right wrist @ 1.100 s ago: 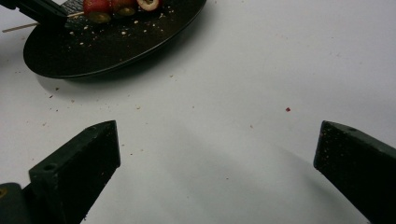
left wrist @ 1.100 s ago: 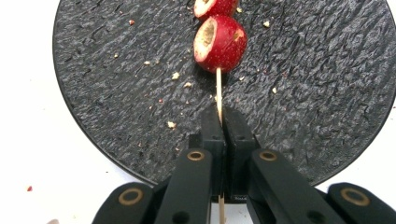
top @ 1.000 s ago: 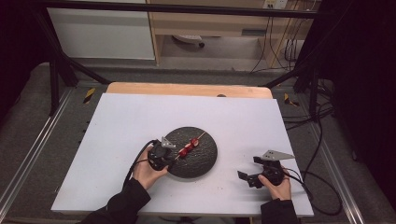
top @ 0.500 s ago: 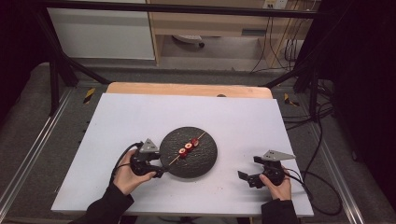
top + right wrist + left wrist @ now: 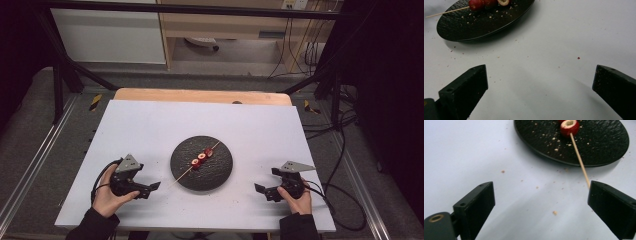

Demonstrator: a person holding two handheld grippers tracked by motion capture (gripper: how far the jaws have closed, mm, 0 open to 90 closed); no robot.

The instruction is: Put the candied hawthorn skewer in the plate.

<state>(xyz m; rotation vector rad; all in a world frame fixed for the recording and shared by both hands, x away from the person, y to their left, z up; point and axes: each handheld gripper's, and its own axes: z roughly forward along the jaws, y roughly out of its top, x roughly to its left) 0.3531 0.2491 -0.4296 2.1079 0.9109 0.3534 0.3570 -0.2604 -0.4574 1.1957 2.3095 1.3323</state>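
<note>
Black slate plate [image 5: 202, 176] sat mid-table in the high view, a skewer [image 5: 200, 157] of red fruit slices across it; the left gripper [image 5: 152, 187] lay just left, the right gripper [image 5: 259, 189] farther right; left gripper view: jaws just opened wide, nothing between, stick's end near one jaw; right gripper view: jaws apart, empty.
</note>
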